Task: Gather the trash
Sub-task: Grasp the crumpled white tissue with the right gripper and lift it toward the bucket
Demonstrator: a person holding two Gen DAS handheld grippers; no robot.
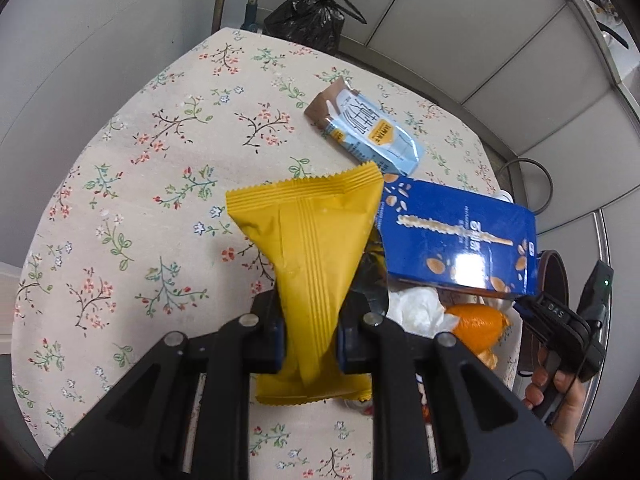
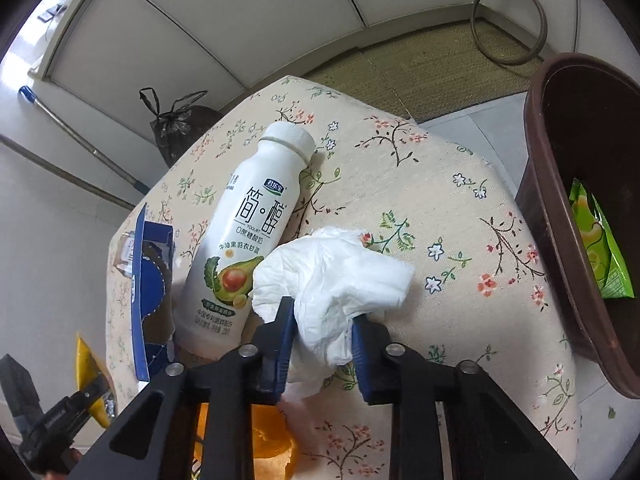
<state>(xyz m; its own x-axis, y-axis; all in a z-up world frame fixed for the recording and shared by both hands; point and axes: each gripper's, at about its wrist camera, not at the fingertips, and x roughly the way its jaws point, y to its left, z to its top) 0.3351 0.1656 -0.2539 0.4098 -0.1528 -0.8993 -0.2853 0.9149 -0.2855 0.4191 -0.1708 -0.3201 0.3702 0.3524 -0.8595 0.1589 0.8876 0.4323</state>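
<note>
My left gripper [image 1: 310,320] is shut on a yellow snack wrapper [image 1: 308,240] and holds it above the floral table [image 1: 120,184]. My right gripper [image 2: 322,320] is shut on a crumpled white tissue [image 2: 332,272], which shows in the left wrist view [image 1: 416,308] too. A brown trash bin [image 2: 560,248] stands at the table's right edge with a green wrapper [image 2: 600,248] inside. A blue snack box [image 1: 460,236], a light blue wrapper [image 1: 368,128], a white yogurt bottle [image 2: 248,220] and orange peel [image 1: 480,324] lie on the table.
A tied black trash bag [image 1: 308,20] sits on the floor behind the table next to a mop handle [image 2: 80,140]. A ring [image 2: 508,24] lies on a mat by the wall. The blue box shows in the right wrist view [image 2: 148,280].
</note>
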